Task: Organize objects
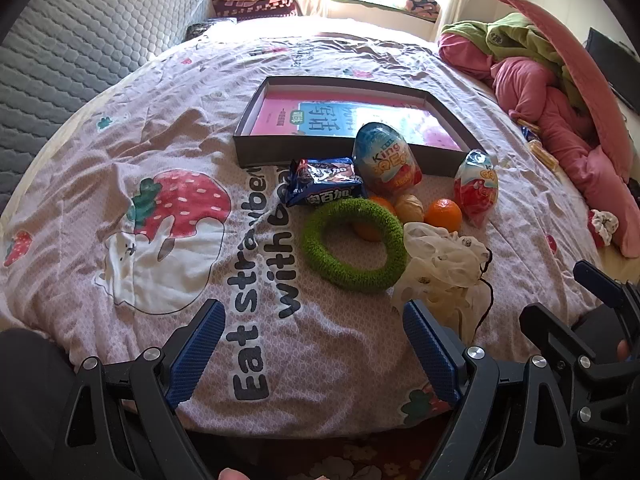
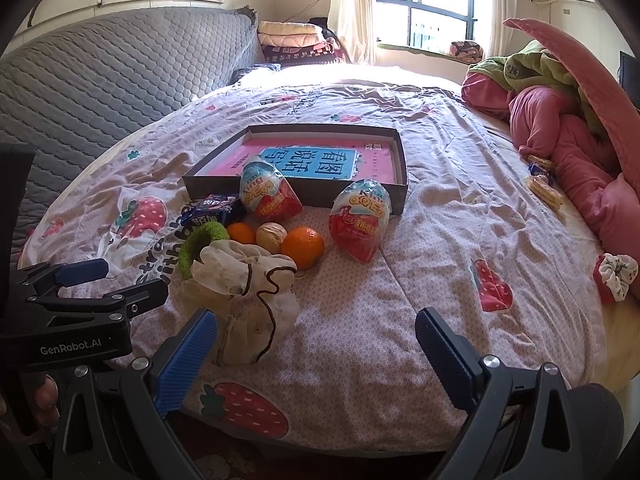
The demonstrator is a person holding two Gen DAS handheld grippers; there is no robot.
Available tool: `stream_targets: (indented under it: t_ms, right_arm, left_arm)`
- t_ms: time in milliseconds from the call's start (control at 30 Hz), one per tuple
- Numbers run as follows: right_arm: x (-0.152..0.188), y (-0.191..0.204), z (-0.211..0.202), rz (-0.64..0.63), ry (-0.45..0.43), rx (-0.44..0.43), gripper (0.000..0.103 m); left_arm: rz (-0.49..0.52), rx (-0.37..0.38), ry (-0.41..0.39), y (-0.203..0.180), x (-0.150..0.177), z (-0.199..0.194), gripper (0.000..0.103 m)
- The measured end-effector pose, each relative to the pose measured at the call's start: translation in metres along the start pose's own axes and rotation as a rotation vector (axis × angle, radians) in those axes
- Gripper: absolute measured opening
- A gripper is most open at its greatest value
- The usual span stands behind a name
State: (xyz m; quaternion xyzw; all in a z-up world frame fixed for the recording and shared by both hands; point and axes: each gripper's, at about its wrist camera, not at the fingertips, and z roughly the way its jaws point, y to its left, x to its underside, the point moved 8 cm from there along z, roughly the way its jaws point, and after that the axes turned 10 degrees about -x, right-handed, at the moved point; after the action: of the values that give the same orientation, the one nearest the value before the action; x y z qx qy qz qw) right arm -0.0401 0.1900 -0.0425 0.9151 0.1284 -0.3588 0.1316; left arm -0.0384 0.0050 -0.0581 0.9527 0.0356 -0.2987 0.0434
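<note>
A dark shallow box (image 1: 280, 152) (image 2: 400, 196) with a pink and blue book in it lies on the bed. In front of it lie two egg-shaped snack packs (image 1: 386, 160) (image 1: 476, 188) (image 2: 270, 194) (image 2: 360, 220), a blue cookie pack (image 1: 326, 186) (image 2: 214, 208), two oranges (image 1: 443, 214) (image 2: 303, 246), a walnut (image 1: 409, 208) (image 2: 271, 237), a green knitted ring (image 1: 352, 240) (image 2: 198, 242) and a crumpled cream cloth bag (image 1: 440, 272) (image 2: 244, 292). My left gripper (image 1: 312, 320) is open and empty near the bed's front edge. My right gripper (image 2: 316, 330) is open and empty, just right of the cloth bag.
A strawberry-print cover (image 1: 140, 220) (image 2: 480, 220) spreads over the bed. Pink and green bedding (image 1: 560, 112) (image 2: 560, 120) is piled at the right, with small snack packs (image 2: 542, 184) and a scrunchie (image 2: 616, 276) beside it. A grey quilted headboard (image 1: 80, 40) stands at the left.
</note>
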Motion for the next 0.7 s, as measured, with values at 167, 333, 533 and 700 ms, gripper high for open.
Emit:
stream_targets:
  t_ms: [167, 333, 533, 700]
  right_arm:
    - [-0.0004, 0.0004, -0.0006, -0.002, -0.002, 0.000, 0.100]
    - [-0.0005, 0.0010, -0.0006, -0.003, -0.002, 0.001, 0.100]
    - [-0.0002, 0.0013, -0.0011, -0.002, -0.004, 0.001, 0.100]
    - [0.0000, 0.0039, -0.0010, 0.009, -0.010, -0.022, 0.100]
  left_arm:
    - [-0.001, 0.005, 0.002, -0.0001, 0.0002, 0.0002, 0.091]
    - [0.001, 0.010, 0.007, -0.0008, 0.0010, 0.0013, 0.091]
    - [-0.006, 0.026, 0.015, -0.0010, 0.0019, 0.0030, 0.091]
    - [-0.017, 0.028, 0.029, 0.0017, 0.0032, 0.0068, 0.091]
